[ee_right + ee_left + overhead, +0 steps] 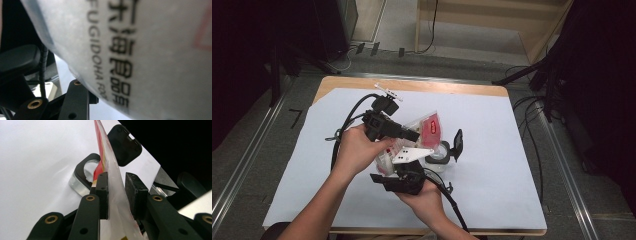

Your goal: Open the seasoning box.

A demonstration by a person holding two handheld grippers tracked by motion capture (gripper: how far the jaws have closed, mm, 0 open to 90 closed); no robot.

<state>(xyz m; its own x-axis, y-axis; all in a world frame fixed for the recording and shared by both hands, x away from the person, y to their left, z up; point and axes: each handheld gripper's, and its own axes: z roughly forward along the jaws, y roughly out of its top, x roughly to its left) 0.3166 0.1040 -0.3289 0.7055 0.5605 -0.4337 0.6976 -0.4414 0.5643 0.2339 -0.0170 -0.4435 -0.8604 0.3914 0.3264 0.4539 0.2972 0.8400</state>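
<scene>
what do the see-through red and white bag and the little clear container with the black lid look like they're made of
Translucent red-and-white bag: thin flexible plastic film, slightly frosted; light shows through it and it bends between the pads. Small clear container: looks like glass or hard clear plastic, glossy edge. Its hinged black lid: matte moulded plastic.

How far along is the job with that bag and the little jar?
Done: the clear jar sits on the table with its black lid flipped open. In hand: the left gripper pinches the red-and-clear bag beside the jar, and the right gripper is at the bag's lower end. Left, probably: getting the bag's contents into the jar and shutting the lid.
</scene>
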